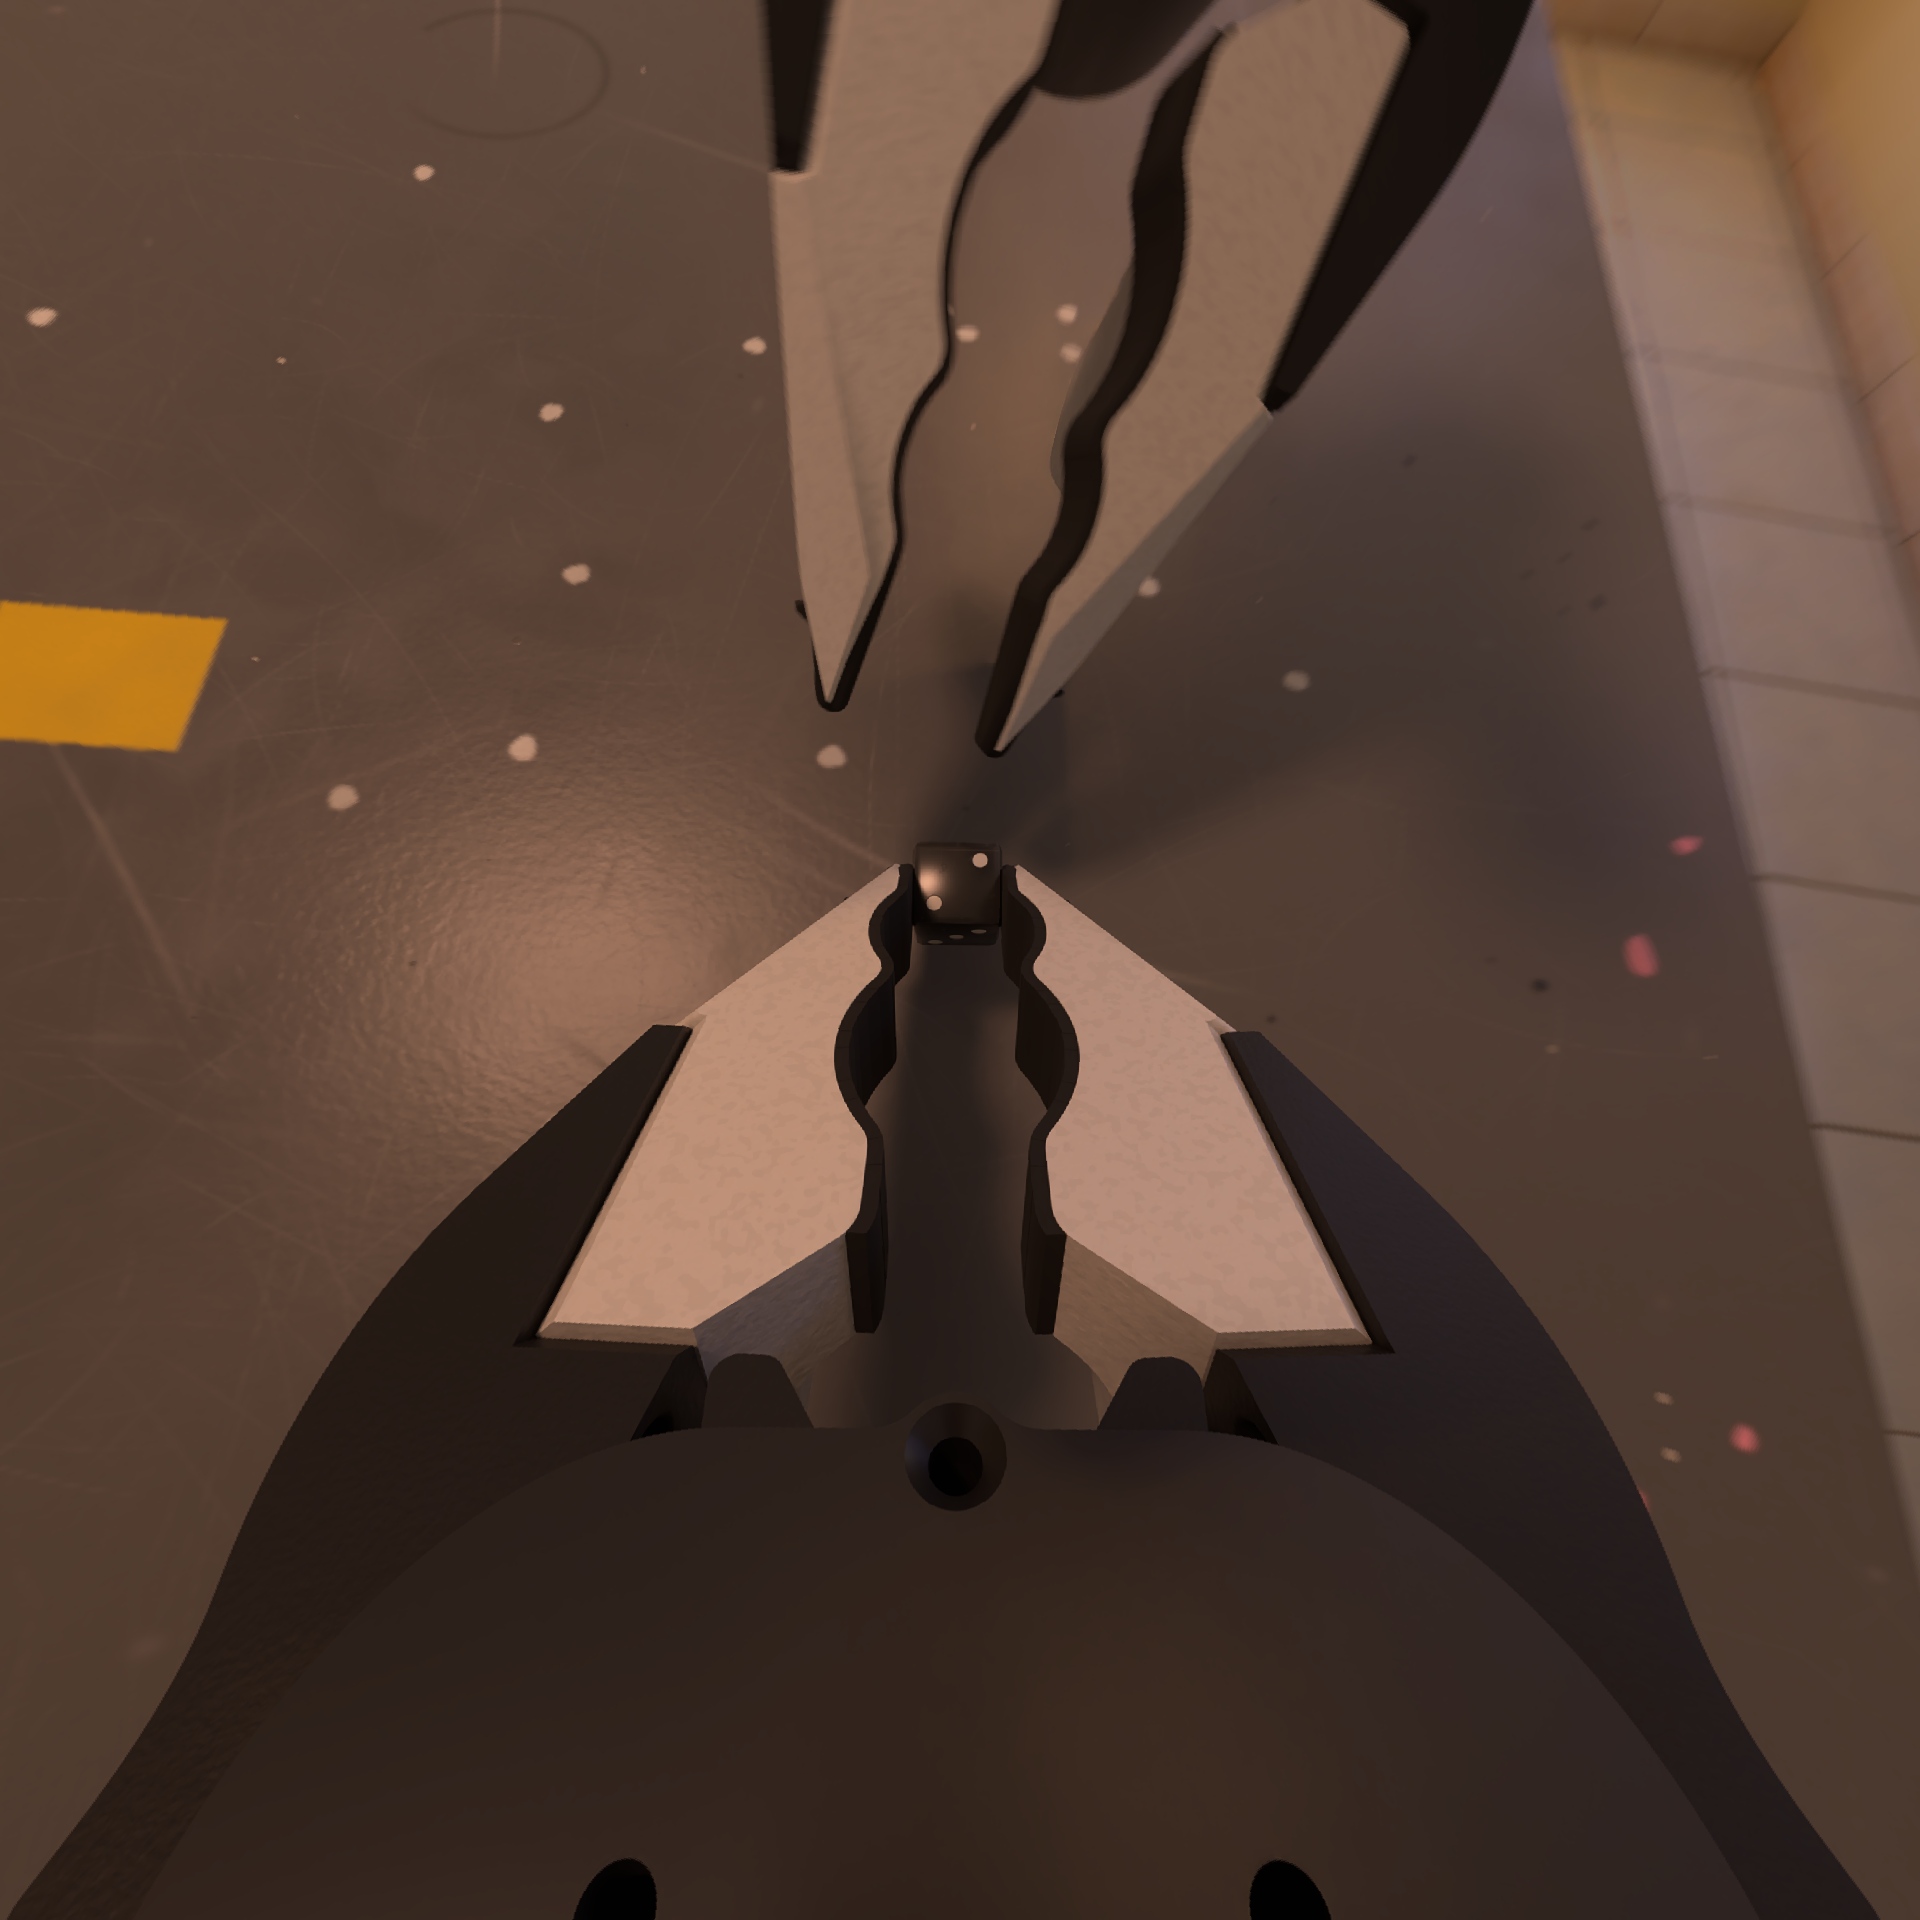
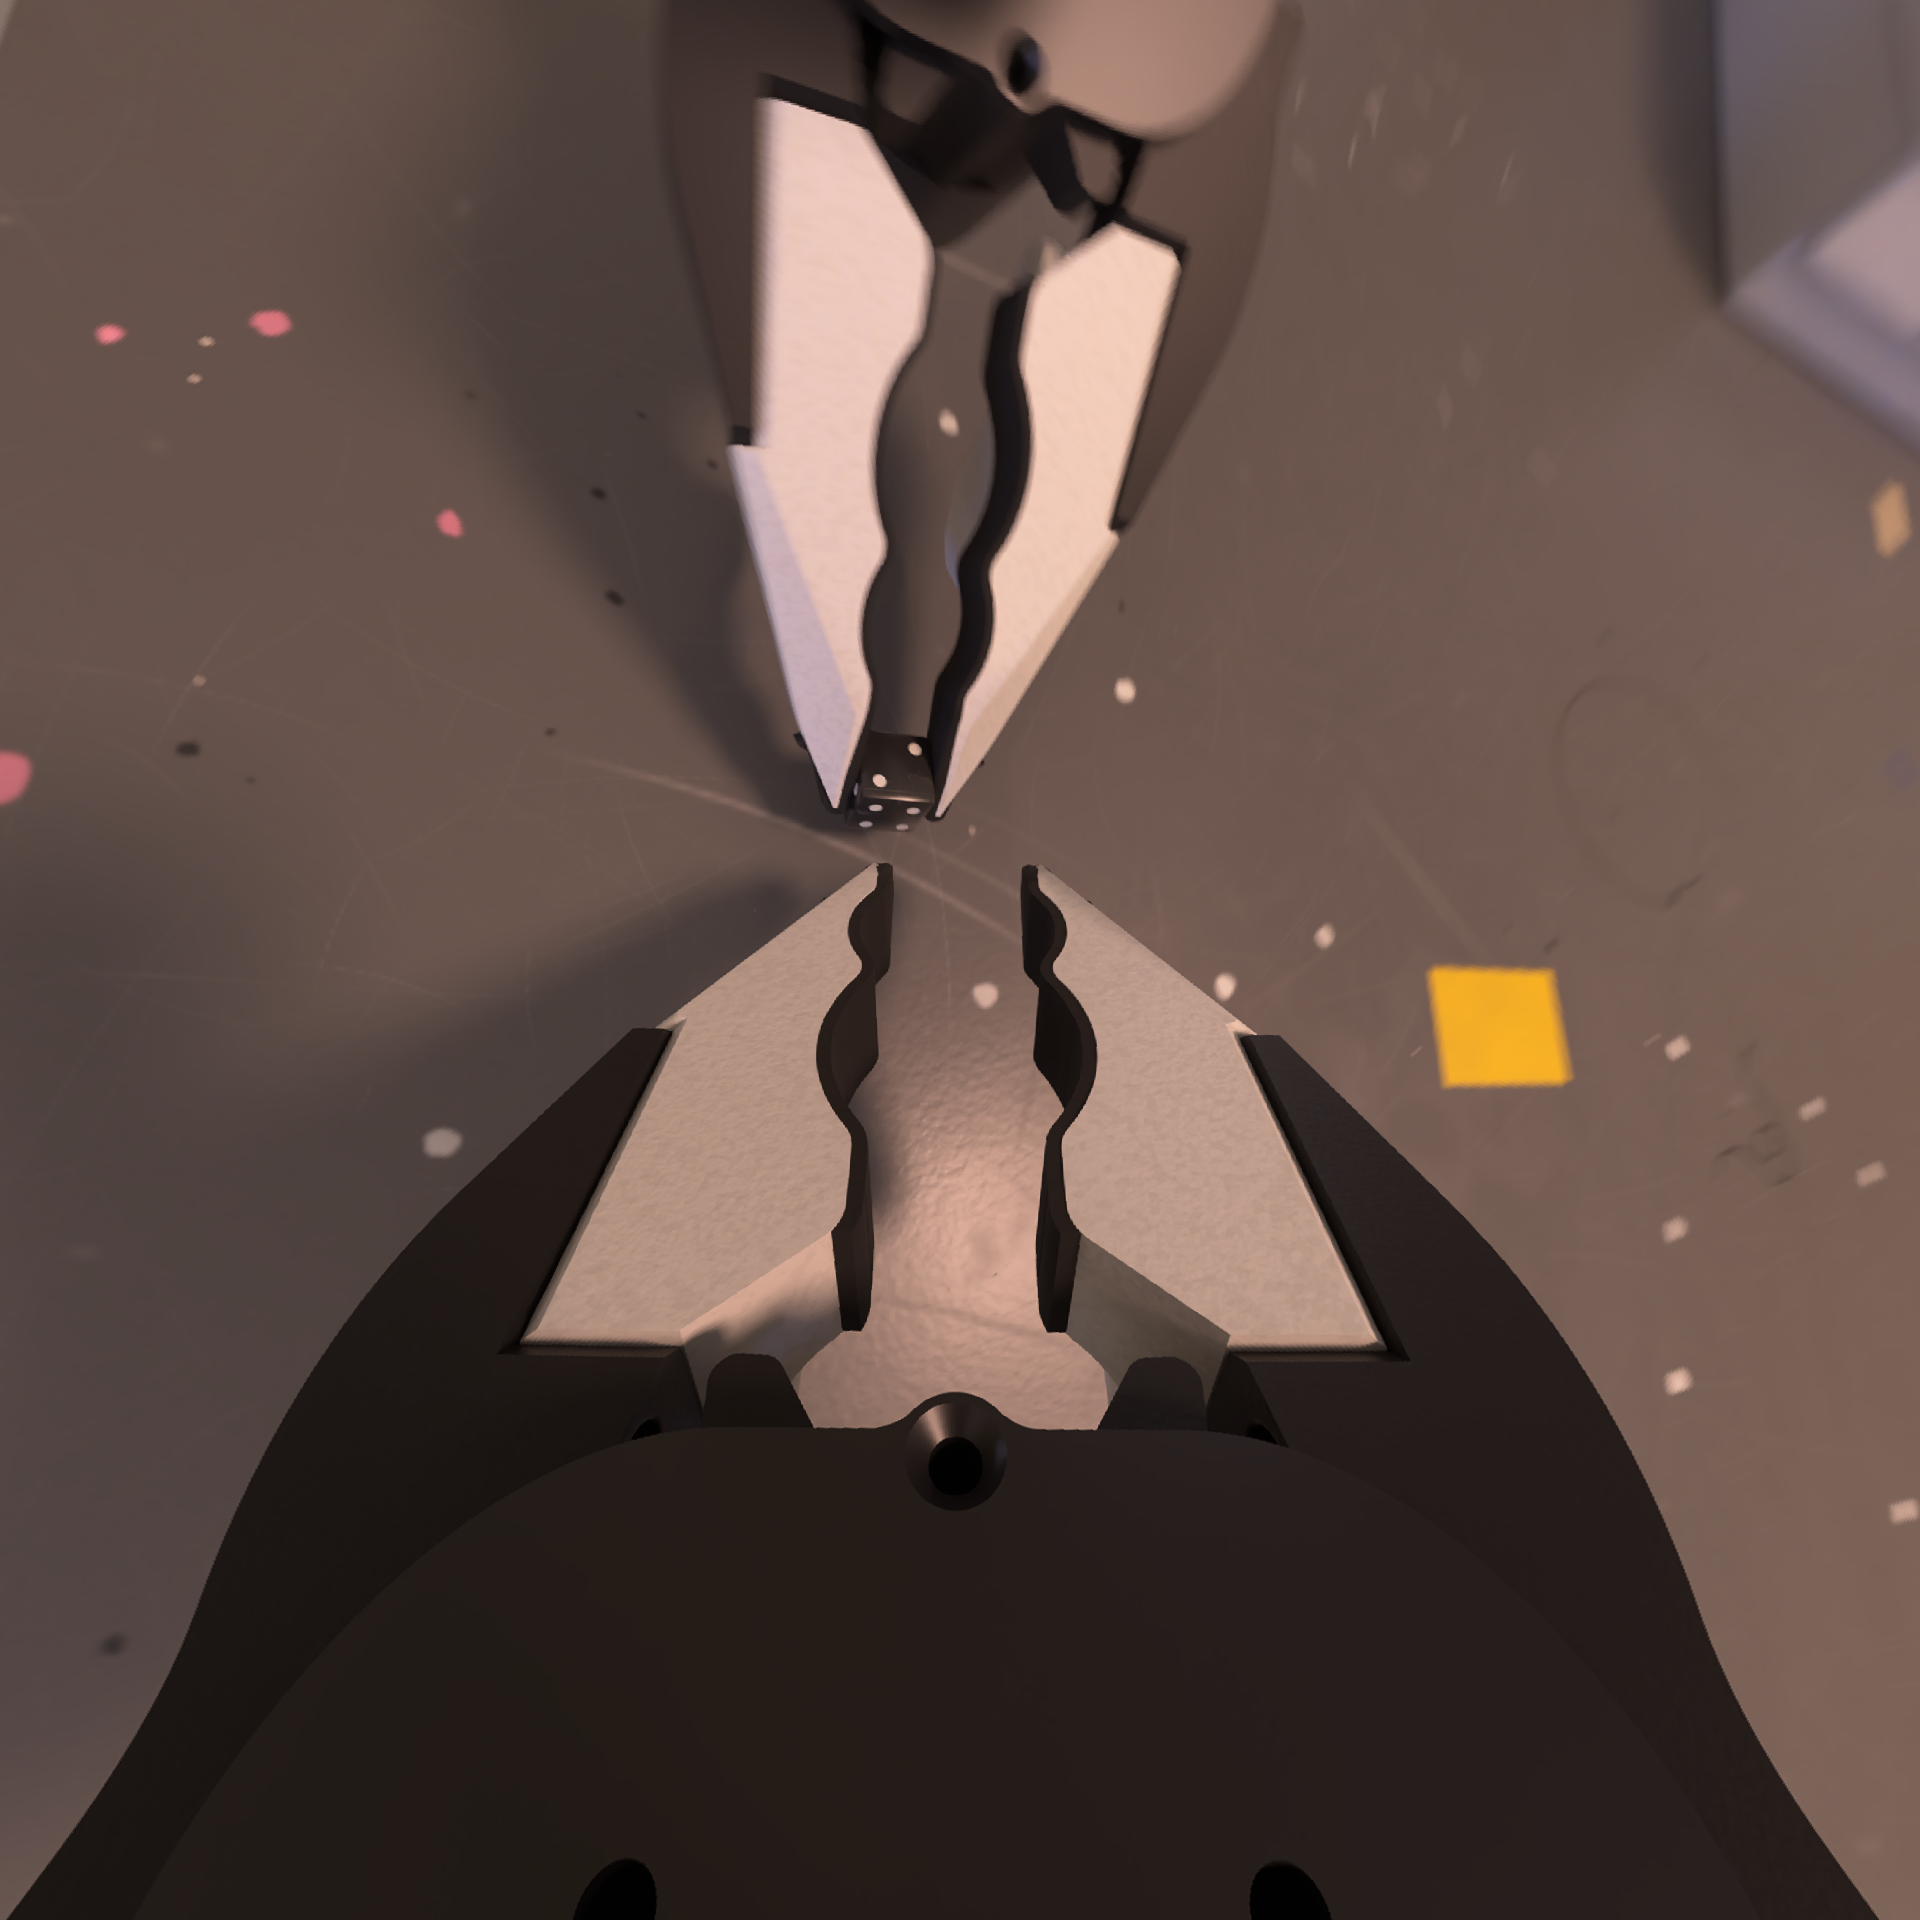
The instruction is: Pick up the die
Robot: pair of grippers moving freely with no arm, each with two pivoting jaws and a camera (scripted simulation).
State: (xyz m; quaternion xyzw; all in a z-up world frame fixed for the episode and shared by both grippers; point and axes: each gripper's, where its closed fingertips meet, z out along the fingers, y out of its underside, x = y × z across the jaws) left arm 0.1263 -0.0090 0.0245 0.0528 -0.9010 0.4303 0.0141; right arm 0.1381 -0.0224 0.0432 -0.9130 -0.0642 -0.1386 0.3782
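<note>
The die (image 1: 956, 894) is small and black with white pips. My left gripper (image 1: 957, 878) is shut on it, with the die held between the two fingertips just above the grey table. In the right wrist view the die (image 2: 889, 790) shows between the left gripper's (image 2: 891, 808) tips, straight ahead. My right gripper (image 2: 956, 881) is open and empty, its tips a short way in front of the die. In the left wrist view the right gripper (image 1: 912, 727) points down at the table just beyond the die.
The grey table (image 1: 416, 935) is scratched and speckled with white and pink paint spots. A yellow rectangle (image 1: 99, 675) lies flat at the left; it also shows in the right wrist view (image 2: 1496, 1027). The table's right edge (image 1: 1621, 520) borders a tiled floor.
</note>
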